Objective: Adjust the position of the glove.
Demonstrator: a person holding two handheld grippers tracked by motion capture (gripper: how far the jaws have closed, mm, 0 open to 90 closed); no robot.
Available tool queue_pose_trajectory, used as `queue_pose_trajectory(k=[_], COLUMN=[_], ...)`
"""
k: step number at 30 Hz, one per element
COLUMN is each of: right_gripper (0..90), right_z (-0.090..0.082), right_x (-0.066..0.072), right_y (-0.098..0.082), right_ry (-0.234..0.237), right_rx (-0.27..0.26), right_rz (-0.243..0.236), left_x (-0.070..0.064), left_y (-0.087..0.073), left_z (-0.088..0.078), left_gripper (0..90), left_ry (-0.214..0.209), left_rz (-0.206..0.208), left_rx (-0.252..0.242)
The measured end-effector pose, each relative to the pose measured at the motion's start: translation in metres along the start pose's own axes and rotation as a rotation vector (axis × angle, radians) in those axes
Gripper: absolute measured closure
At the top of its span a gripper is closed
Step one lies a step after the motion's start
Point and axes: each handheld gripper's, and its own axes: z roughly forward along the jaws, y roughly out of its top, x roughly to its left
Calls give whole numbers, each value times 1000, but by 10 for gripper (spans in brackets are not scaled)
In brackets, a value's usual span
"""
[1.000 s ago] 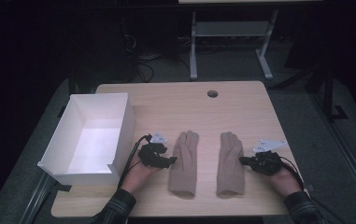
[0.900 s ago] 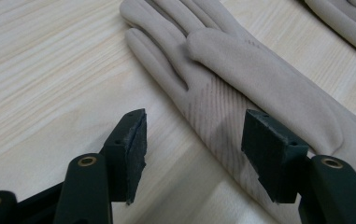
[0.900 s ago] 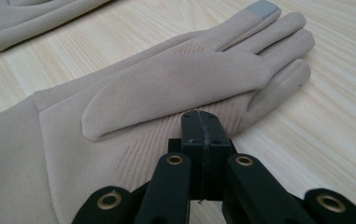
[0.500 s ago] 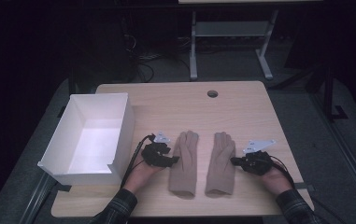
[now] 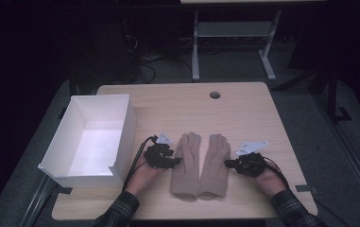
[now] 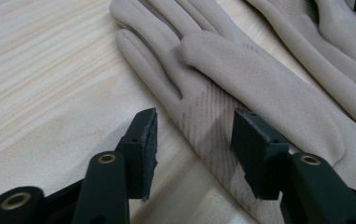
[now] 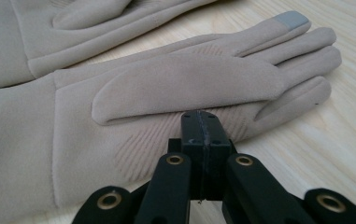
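Two beige gloves lie flat side by side on the wooden table [image 5: 244, 113], fingers pointing away from me. My left gripper [image 5: 176, 161] sits at the outer edge of the left glove [image 5: 187, 163]. Its jaws have just been closing and stand half apart astride that glove's [image 6: 241, 79] edge, with the gripper [image 6: 194, 140] not pressing on it. My right gripper [image 5: 228, 163] is shut, and its tips [image 7: 201, 126] rest on the right glove [image 7: 166, 88] just below the thumb. No fabric shows between its pads.
A white open box [image 5: 121, 127] stands at the table's left, close to my left hand. A round cable hole [image 5: 214, 95] is near the far edge. Metal stand legs and cables lie on the dark floor beyond.
The right gripper has moved left with the right glove, which now lies against the left glove. The left gripper's jaws have narrowed; its hand has stayed put.
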Motion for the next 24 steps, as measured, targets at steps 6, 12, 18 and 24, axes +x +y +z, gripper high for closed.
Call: queue_pose_trajectory(k=[6,12,18,24], right_gripper=[898,898,898,898], right_z=[0,2,3,9], right_x=[1,3,6,8], right_y=[0,1,3,9], right_ry=[3,13,24,37], right_rx=[-1,-1,-3,-5], right_rz=[0,-9,-17,-24], left_x=[-2,-5,1,6], left_y=[2,6,13,24], left_z=[2,4,1,-2], left_gripper=[623,833,848,849], left_ry=[-14,-29,-29,-46], left_rz=[0,-8,-34,-37], left_rx=[12,18,-2,-28])
